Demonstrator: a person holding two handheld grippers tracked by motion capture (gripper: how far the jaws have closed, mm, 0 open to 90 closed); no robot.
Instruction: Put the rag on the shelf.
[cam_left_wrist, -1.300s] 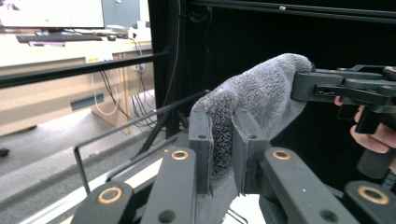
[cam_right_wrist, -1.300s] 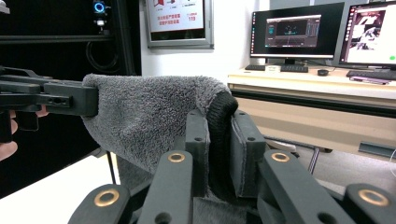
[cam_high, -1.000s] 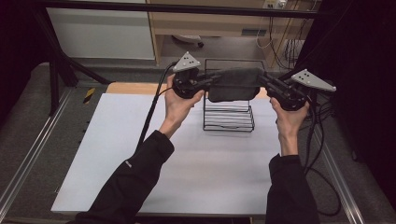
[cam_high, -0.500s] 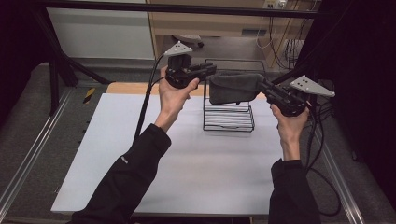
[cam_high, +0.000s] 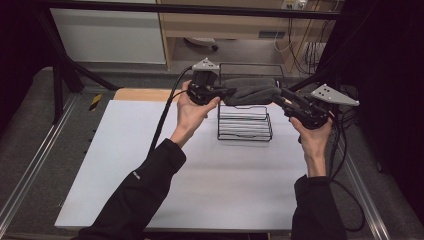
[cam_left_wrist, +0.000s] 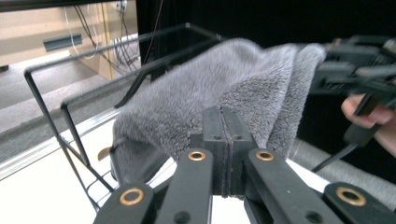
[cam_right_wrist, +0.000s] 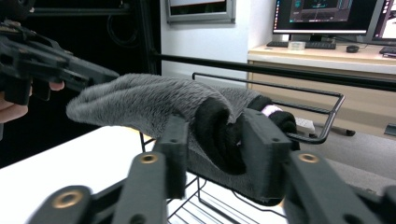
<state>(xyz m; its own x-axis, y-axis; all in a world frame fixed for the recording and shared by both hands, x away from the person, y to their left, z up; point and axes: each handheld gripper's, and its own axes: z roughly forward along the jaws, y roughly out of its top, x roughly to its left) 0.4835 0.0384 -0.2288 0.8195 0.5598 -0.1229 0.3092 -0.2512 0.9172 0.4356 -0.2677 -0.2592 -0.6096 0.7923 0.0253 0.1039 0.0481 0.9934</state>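
Observation:
A grey fleecy cloth (cam_high: 250, 91) (cam_left_wrist: 210, 98) (cam_right_wrist: 154, 100) lies folded across the top of a black wire rack (cam_high: 245, 127) (cam_left_wrist: 44, 107) (cam_right_wrist: 327, 116). My left gripper (cam_high: 225, 92) (cam_left_wrist: 222, 116) is at the cloth's left end, and its jaws have just been closing. Its pads now meet, with no cloth seen between them. My right gripper (cam_high: 277, 95) (cam_right_wrist: 215, 130) is at the right end, and its jaws have just been opening. A rolled fold of cloth still sits between them, no longer squeezed.
The rack stands at the far middle of a white tabletop (cam_high: 150, 175). A wooden strip (cam_high: 140, 94) runs along the far left edge. Metal rails border both sides of the table, and cables trail from both grippers. A desk with monitors (cam_right_wrist: 327, 14) stands behind.
The left gripper let go of the cloth's left end, lifted up and away, then came back down to that end. The right hand stayed put, its end of the cloth still at the rack.

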